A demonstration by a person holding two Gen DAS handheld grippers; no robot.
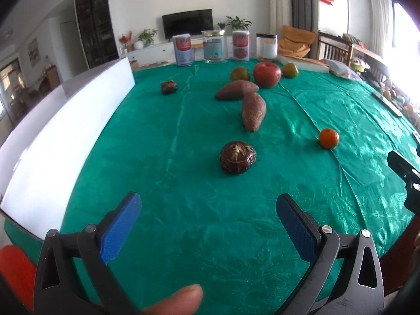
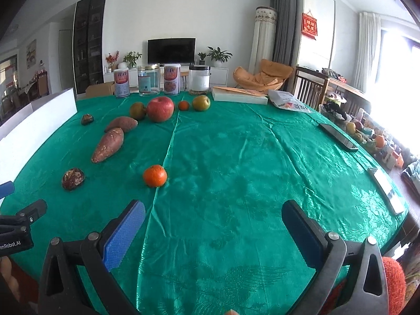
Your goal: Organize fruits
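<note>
On a green tablecloth (image 1: pixel 183 223) lie a red apple (image 1: pixel 267 74), two sweet potatoes (image 1: pixel 253 110) (image 1: pixel 236 90), two greenish pears (image 1: pixel 239 73) (image 1: pixel 289 70), an orange tangerine (image 1: pixel 328 138) and two dark wrinkled fruits (image 1: pixel 237 157) (image 1: pixel 169 87). My left gripper (image 1: pixel 208 223) is open and holds nothing, just short of the near dark fruit. My right gripper (image 2: pixel 214 229) is open and holds nothing; the near tangerine (image 2: pixel 155 175) lies ahead to its left. A second small tangerine (image 2: pixel 184 105) sits by the apple (image 2: pixel 160 109).
A white box (image 1: pixel 60 141) runs along the table's left edge. Several jars and cans (image 1: pixel 215 46) line the far edge. A book (image 2: pixel 239 95), a bag (image 2: pixel 287 102), a phone (image 2: pixel 338 136) and a flat card (image 2: pixel 388 190) lie on the right side.
</note>
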